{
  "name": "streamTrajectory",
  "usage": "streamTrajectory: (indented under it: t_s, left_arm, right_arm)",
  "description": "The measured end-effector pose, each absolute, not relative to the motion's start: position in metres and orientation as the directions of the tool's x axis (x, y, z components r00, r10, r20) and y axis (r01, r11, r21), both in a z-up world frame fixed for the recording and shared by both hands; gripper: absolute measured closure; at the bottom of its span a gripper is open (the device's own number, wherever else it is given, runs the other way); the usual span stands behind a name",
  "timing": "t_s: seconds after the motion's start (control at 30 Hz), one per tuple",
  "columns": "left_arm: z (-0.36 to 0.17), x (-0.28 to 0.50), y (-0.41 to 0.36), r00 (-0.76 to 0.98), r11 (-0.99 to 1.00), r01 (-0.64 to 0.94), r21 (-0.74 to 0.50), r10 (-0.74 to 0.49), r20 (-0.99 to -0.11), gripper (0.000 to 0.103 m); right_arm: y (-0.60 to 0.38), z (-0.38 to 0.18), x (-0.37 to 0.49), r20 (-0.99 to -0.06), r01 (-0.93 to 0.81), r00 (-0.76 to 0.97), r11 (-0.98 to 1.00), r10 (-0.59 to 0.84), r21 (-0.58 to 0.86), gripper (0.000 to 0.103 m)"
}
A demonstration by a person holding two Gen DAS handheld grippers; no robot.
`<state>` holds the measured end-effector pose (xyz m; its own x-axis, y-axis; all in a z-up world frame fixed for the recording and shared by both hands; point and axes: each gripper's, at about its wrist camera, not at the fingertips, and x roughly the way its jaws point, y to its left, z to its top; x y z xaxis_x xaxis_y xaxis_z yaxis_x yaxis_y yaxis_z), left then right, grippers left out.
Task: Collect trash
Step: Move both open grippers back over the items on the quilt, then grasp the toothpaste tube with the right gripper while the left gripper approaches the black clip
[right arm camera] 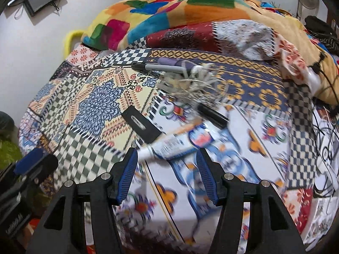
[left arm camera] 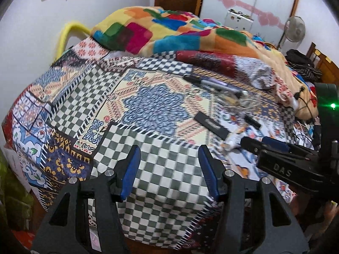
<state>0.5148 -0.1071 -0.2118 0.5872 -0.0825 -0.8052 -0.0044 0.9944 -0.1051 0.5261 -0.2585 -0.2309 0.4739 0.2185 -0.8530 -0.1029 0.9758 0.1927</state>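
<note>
With both grippers' jaws wide and empty, the right gripper (right arm camera: 166, 160) should drop squarely over the white tube (right arm camera: 169, 146) lying on the bed (right arm camera: 89, 148) just ahead before closing.

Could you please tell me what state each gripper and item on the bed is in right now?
left gripper: open, empty, above the bedsheet.
right gripper: open, empty, just short of the tube.
tube: lying flat, untouched.
black card: lying flat.
black marker: lying flat, capped.
cable tangle: loose heap.
blanket: bunched up.
</note>
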Motion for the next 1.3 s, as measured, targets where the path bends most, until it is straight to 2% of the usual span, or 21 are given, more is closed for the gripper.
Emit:
streamTrajectory:
  t_s: [0.3,0.5,0.77,1.0,1.17,1.3]
  left_arm:
    - [-0.243,0.532,-0.095,0.547,0.993,-0.02,-0.12,-0.089,-0.833,0.047]
    - [-0.246,0.549,-0.121,0.536,0.99,0.028,-0.139,-0.132,-0.834,0.047]
    - [-0.257,0.579,-0.169,0.485,0.98,0.062,-0.187,-0.193,-0.853,0.047]
    - [-0.272,0.606,-0.192,0.473,0.973,-0.011,-0.229,-0.197,-0.859,0.047]
    - [-0.275,0.61,-0.204,0.511,0.991,-0.043,-0.128,-0.088,-0.855,0.047]
    - [-0.279,0.6,-0.207,0.533,0.999,-0.003,-0.042,-0.034,-0.846,0.047]
  right_arm:
    - [-0.239,-0.249,0.537,-0.863,-0.122,0.502,0.993,0.059,-0.003,0.049]
    - [-0.274,-0.252,0.518,-0.866,-0.134,0.497,0.991,0.054,-0.015,0.049]
    - [-0.329,-0.248,0.512,-0.866,-0.116,0.452,0.976,0.216,0.183,0.049]
    - [-0.352,-0.242,0.507,-0.844,-0.084,0.471,0.965,0.258,0.248,0.049]
    - [-0.346,-0.25,0.512,-0.845,-0.062,0.455,0.956,0.281,0.285,0.049]
    - [-0.326,-0.253,0.515,-0.848,-0.076,0.457,0.962,0.269,0.264,0.049]
